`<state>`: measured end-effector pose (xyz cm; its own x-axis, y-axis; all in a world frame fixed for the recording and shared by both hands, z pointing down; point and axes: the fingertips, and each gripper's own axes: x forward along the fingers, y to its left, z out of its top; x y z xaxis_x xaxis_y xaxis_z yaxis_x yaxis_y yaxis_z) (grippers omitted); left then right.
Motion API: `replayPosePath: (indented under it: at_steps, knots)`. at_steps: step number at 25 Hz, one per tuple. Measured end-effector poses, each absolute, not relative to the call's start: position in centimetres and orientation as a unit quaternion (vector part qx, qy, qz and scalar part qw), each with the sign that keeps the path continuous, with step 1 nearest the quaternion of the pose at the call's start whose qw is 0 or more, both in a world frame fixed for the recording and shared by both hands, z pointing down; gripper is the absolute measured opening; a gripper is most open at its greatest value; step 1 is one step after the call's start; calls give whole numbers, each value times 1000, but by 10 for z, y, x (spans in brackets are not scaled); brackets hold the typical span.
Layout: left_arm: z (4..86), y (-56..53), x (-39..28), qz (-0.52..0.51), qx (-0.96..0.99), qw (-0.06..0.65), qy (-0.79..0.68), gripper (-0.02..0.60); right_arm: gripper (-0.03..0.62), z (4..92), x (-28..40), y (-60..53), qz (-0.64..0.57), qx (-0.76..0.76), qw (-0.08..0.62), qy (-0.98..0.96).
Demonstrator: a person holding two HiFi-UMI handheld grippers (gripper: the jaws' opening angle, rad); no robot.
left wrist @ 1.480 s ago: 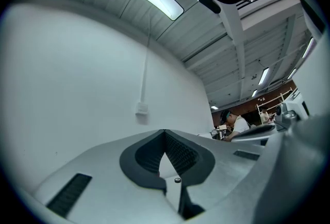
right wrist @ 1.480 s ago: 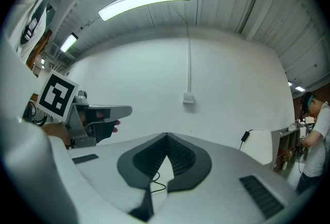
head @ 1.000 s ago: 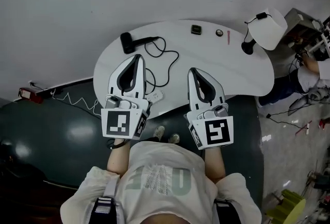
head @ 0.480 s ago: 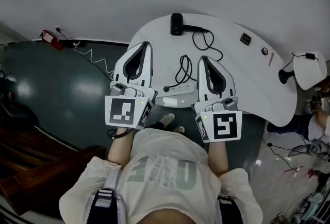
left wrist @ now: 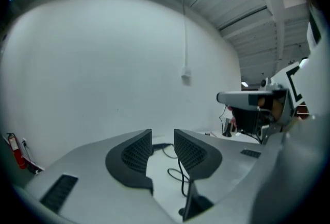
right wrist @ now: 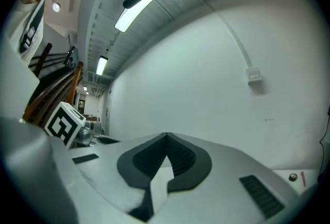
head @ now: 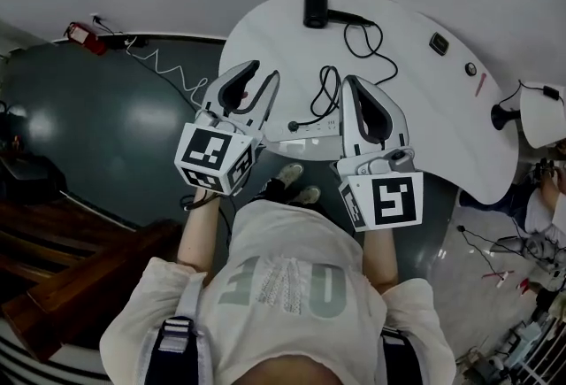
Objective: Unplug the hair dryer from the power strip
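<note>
A black hair dryer (head: 316, 7) lies at the far edge of the white table (head: 424, 122). Its black cord (head: 329, 84) loops back to a dark plug (head: 293, 127) in the white power strip (head: 311, 127) at the near edge. My left gripper (head: 263, 72) hovers over the table's left part, left of the strip; its jaws are opening with nothing between them. In the left gripper view the cord (left wrist: 180, 172) runs on the table beyond my left gripper (left wrist: 162, 138). My right gripper (head: 350, 82) is shut and empty, right of the strip; its tips (right wrist: 166, 137) meet.
A small black box (head: 438, 44), a round knob (head: 470, 69) and a red pen (head: 480, 84) lie at the table's right. A white lamp-like object (head: 541, 113) stands beyond them. A red extinguisher (head: 80, 34) sits on the dark floor at left. Feet (head: 292, 182) show below the table edge.
The left gripper has sunk and tilted toward the table's left part, and its jaws have parted. The right gripper shifted a little and stays shut. The table slid rightward in view.
</note>
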<state>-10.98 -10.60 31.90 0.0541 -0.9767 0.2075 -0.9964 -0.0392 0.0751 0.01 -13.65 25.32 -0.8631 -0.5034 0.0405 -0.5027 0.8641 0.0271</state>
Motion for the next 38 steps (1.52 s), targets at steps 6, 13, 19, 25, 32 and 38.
replayPosePath:
  at_steps: [6, 13, 19, 25, 32, 38]
  knots:
    - [418, -91, -88, 198, 769, 173, -583, 205, 0, 276, -4, -127, 3, 247, 56, -967]
    - [510, -48, -64, 342, 819, 212, -410, 238, 0, 300, -4, -116, 18, 246, 89, -965]
    - [551, -45, -46, 421, 828, 183, -324, 284, 0, 325, -2, -108, 40, 247, 115, -961]
    - [577, -51, -36, 468, 822, 160, -283, 282, 0, 352, 3, -95, 57, 243, 151, -956]
    - [590, -52, -32, 484, 820, 167, -256, 252, 0, 398, 15, -87, 91, 245, 192, -946]
    - [592, -52, -31, 495, 815, 184, -239, 252, 0, 435, 10, -79, 121, 213, 211, -946]
